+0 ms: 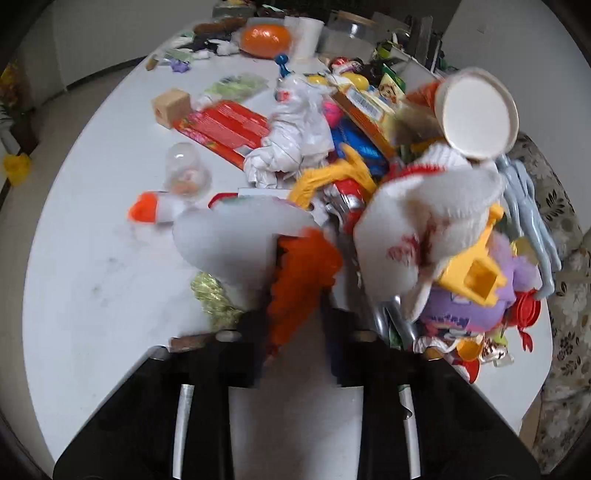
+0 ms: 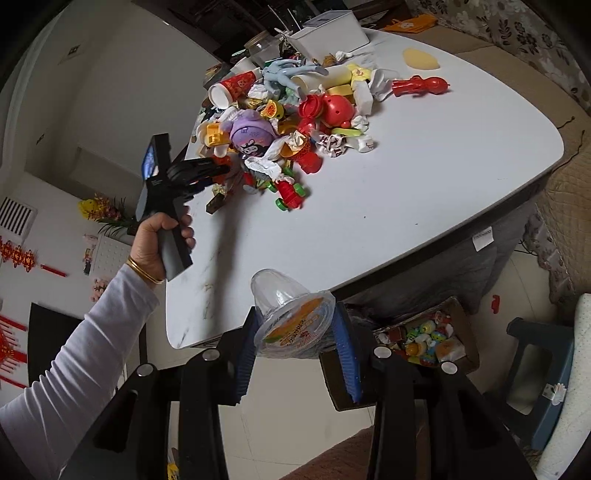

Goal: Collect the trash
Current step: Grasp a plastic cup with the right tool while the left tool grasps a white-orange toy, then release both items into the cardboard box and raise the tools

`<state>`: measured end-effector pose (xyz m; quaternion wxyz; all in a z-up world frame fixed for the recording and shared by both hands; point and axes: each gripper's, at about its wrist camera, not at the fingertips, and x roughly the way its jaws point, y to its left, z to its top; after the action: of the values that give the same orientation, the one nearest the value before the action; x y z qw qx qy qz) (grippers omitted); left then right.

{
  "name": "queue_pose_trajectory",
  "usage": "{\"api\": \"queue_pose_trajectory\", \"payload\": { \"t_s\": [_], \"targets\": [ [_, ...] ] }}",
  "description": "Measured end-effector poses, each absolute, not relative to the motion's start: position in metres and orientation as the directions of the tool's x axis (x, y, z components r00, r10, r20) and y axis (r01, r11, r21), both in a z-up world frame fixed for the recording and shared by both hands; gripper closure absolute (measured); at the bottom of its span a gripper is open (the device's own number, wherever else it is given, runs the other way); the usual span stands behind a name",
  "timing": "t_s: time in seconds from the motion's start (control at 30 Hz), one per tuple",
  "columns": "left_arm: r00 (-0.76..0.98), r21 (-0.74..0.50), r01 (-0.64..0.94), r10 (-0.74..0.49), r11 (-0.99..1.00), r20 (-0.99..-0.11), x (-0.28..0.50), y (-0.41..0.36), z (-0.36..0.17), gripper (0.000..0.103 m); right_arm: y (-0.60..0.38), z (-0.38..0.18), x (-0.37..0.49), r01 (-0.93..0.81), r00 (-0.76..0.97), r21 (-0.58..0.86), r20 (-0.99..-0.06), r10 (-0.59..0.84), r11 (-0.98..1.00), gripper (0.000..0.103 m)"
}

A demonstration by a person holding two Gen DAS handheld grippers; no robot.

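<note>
My right gripper is shut on a clear plastic dome cup with an orange printed lid, held just off the near edge of the white table. A cardboard box of collected trash sits on the floor below, to the right. My left gripper reaches into the heap of toys and trash, its fingers around an orange fuzzy piece beside a white plush toy; the image is blurred. The left gripper also shows in the right wrist view, at the heap's near left side.
The heap holds a crumpled white wrapper, a red flat packet, a paper cup, a purple plush and red plastic toys. A white bin stands at the far end. A blue stool stands right of the box.
</note>
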<state>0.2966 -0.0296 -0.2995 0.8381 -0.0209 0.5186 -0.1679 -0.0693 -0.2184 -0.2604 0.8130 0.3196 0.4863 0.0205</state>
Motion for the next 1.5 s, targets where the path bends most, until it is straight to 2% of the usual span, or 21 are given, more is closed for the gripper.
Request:
{"api": "queue_pose_trajectory", "payload": {
  "t_s": [0.03, 0.07, 0.47, 0.6, 0.87, 1.17, 1.3, 1.5],
  "targets": [
    [0.41, -0.219, 0.274, -0.32, 0.936, -0.854, 0.296, -0.028, -0.296, 0.094, -0.219, -0.26, -0.069, 0.275, 0.527, 0.54, -0.777, 0.345, 0.796, 0.064],
    [0.407, -0.243, 0.286, -0.347, 0.927, -0.845, 0.296, -0.024, -0.292, 0.096, -0.219, -0.26, -0.068, 0.272, 0.527, 0.538, -0.777, 0.344, 0.798, 0.064],
    [0.469, -0.395, 0.316, -0.504, 0.863, -0.725, 0.248, 0.056, -0.219, 0.097, -0.199, -0.256, -0.043, 0.166, 0.497, 0.556, -0.76, 0.418, 0.815, 0.064],
    [0.486, -0.411, 0.347, -0.536, 0.843, -0.69, 0.197, 0.087, -0.198, 0.097, -0.187, -0.254, -0.037, 0.108, 0.474, 0.539, -0.767, 0.433, 0.835, 0.064],
    [0.441, -0.433, 0.362, -0.561, 0.826, -0.701, 0.078, 0.119, -0.198, 0.097, -0.156, -0.272, -0.039, -0.01, 0.342, 0.492, -0.816, 0.465, 0.87, 0.064],
    [0.235, -0.573, 0.251, -0.624, 0.78, -0.746, -0.03, 0.095, -0.274, 0.097, -0.143, -0.32, -0.066, -0.048, 0.157, 0.46, -0.873, 0.462, 0.886, 0.064],
    [0.144, -0.601, 0.172, -0.624, 0.78, -0.768, -0.048, 0.071, -0.345, 0.097, -0.151, -0.367, -0.077, 0.0, 0.075, 0.44, -0.896, 0.439, 0.898, 0.064],
    [0.014, -0.577, 0.153, -0.585, 0.802, -0.811, -0.045, 0.026, -0.463, 0.097, -0.175, -0.455, -0.086, 0.07, 0.019, 0.374, -0.928, 0.373, 0.925, 0.064]
  ]
}}
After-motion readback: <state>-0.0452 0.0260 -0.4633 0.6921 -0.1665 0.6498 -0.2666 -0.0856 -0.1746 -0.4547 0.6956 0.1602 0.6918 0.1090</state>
